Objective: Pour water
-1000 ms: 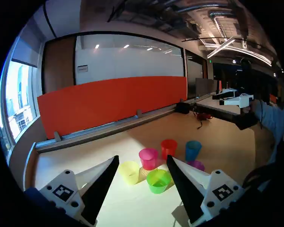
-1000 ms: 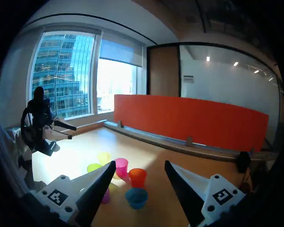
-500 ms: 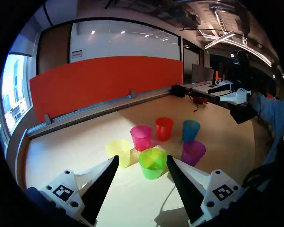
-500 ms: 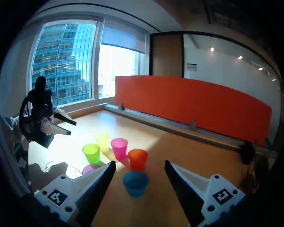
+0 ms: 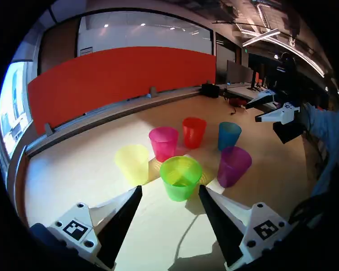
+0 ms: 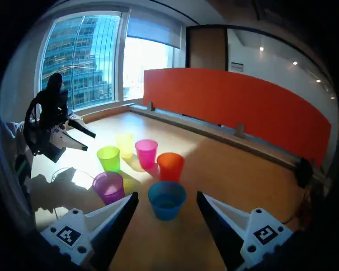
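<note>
Left gripper view: looking down along the left tool (image 5: 169, 187), spread wide and gripping nothing, with the green cup (image 5: 181, 177) standing upright just ahead of the mouth of the gap. Seeing behind it, on the pale desk (image 5: 70, 189), a loose cluster: a yellow cup (image 5: 132, 163) just beside the green one, then a pink cup (image 5: 163, 142), an orange cup (image 5: 194, 132), a blue cup (image 5: 228, 135) and a purple cup (image 5: 233, 165), all upright. Catching, well beyond the blue cup, the right tool (image 5: 260, 110) hovering above the desk at the end of a sleeve (image 5: 321, 131).

Right gripper view: facing the same cluster from the opposite side, likewise spread and empty, with the blue cup sitting just ahead of the gap and the orange cup close behind it.

Judging the step as lining up for a first grasp, with nothing lifted and no pouring begun. Not managing to tell which cup is carrying water; the insides are reading too faintly.

Calling next for easing one tool forward to straddle the chosen cup, closing gently on thin plastic, lifting level, then tilting over a neighbour, minding the tight spacing, where a knock seems likely.
</note>
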The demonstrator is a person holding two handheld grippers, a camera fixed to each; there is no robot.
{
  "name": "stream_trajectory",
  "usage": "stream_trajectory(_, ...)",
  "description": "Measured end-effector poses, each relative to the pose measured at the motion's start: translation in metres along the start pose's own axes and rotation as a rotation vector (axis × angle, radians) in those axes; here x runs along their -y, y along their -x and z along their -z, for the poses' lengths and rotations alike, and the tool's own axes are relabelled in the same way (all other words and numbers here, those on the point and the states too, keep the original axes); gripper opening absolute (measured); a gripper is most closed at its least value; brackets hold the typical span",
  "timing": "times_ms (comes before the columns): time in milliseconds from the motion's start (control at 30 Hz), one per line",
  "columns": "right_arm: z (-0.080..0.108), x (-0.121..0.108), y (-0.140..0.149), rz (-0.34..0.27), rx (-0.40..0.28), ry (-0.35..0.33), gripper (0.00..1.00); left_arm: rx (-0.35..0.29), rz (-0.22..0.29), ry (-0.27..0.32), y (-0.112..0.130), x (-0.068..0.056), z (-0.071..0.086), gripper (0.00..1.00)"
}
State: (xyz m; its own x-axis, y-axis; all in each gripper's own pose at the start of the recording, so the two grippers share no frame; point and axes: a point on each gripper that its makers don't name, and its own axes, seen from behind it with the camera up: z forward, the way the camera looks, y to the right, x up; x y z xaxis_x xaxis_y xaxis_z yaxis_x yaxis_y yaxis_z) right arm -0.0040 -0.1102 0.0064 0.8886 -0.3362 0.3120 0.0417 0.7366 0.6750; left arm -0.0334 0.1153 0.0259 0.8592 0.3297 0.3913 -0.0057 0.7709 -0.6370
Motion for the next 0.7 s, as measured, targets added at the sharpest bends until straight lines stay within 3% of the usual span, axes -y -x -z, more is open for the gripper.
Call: stream_trajectory(700, -0.041, 0.003, 0.049, -0.001, 0.105, -0.043, 1.0, 0.115, -0.028, 0.044, 0.027, -0.003, -0.041, 0.93)
